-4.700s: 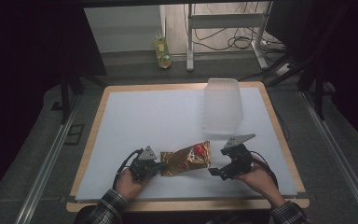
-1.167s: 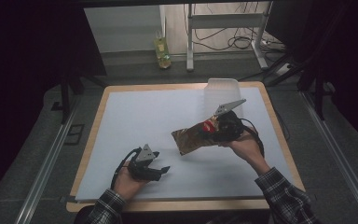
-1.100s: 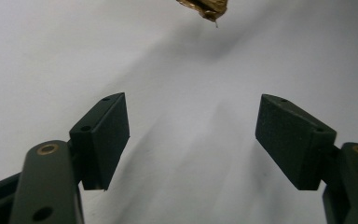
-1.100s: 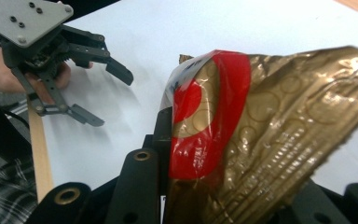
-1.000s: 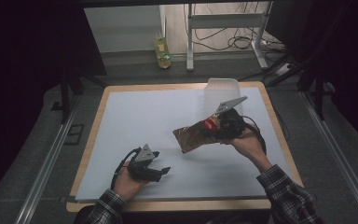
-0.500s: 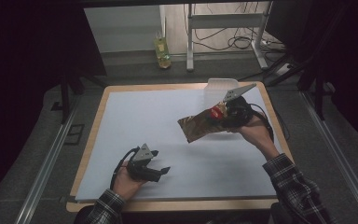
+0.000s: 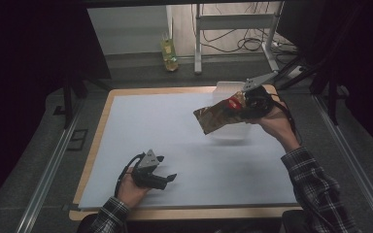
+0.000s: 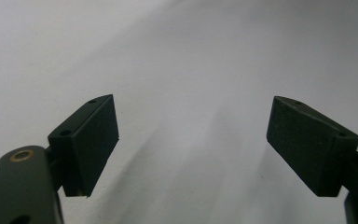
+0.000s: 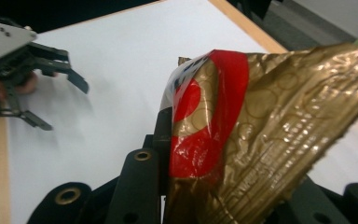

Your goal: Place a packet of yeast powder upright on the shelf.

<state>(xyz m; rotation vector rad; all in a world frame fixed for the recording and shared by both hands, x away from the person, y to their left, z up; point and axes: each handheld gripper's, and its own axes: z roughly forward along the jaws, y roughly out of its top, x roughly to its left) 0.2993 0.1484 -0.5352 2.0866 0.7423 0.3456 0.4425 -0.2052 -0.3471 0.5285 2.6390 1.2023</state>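
A crinkled gold and red snack bag hangs in the air over the back right of the table, with my right gripper shut on its red end. In the right gripper view the bag covers the far jaw of my right gripper. Under the bag stands a clear plastic container. My left gripper rests low near the front left, far from the bag. Its jaws have just been opening, and its pads stand wide apart over the white mat with nothing between them. The left gripper also shows far off in the right gripper view.
A white mat covers the wooden table, whose rim shows at the left. Beyond the far edge a yellow bottle stands on the floor beside a metal stand and cables. Dark rails run along both sides.
My right gripper has carried the snack bag up and toward the back right, over the clear container. The left gripper let go of the bag several seconds ago and has stayed in place.
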